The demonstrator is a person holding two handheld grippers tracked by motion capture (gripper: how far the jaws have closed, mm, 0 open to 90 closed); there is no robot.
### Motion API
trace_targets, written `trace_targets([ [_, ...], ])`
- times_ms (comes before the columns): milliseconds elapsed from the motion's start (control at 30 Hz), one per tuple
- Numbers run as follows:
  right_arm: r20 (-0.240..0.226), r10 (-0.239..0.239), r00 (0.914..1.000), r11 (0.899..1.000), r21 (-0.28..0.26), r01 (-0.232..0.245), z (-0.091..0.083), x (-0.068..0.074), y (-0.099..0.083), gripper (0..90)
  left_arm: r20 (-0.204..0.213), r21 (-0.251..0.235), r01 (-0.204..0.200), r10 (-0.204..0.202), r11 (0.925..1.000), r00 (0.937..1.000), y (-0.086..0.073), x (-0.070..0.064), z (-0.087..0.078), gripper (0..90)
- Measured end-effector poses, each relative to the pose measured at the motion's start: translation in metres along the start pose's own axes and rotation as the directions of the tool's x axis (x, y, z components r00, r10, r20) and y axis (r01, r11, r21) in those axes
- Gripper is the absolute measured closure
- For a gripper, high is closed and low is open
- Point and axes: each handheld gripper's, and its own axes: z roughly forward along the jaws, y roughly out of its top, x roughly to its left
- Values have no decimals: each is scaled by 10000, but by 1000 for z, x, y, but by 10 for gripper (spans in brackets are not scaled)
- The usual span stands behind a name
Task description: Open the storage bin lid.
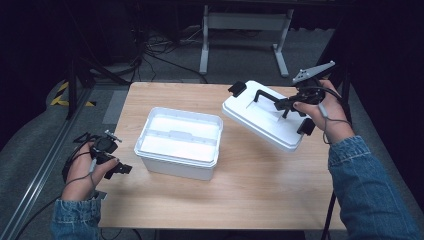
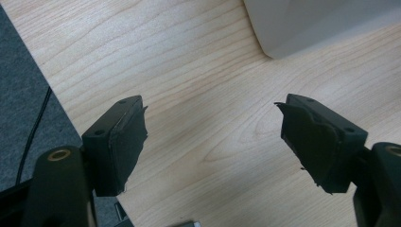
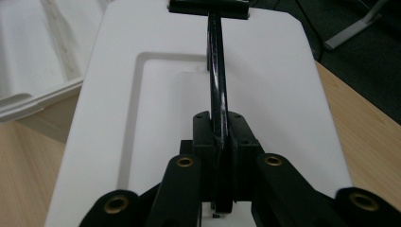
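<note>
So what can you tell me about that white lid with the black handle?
The white lid looks like smooth moulded plastic, rectangular with rounded corners and a sunken panel on top. A black bar handle spans that panel, and black latches sit at its ends. It hangs tilted above the wooden table, off the open white box beside it. The right tongs are shut on the handle.

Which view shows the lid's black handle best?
The right gripper view: the handle runs up mid-frame, clamped by the right hand-held gripper. The high view shows it small and far off; the left gripper view shows table and a box corner.
</note>
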Motion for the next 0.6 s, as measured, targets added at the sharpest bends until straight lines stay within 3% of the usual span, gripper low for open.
trace_targets([
  [600,151,810,9966,9952,538,-817,42,-26,-59,844,66,157,-16,15,9999,10000,2,0,4,235],
])
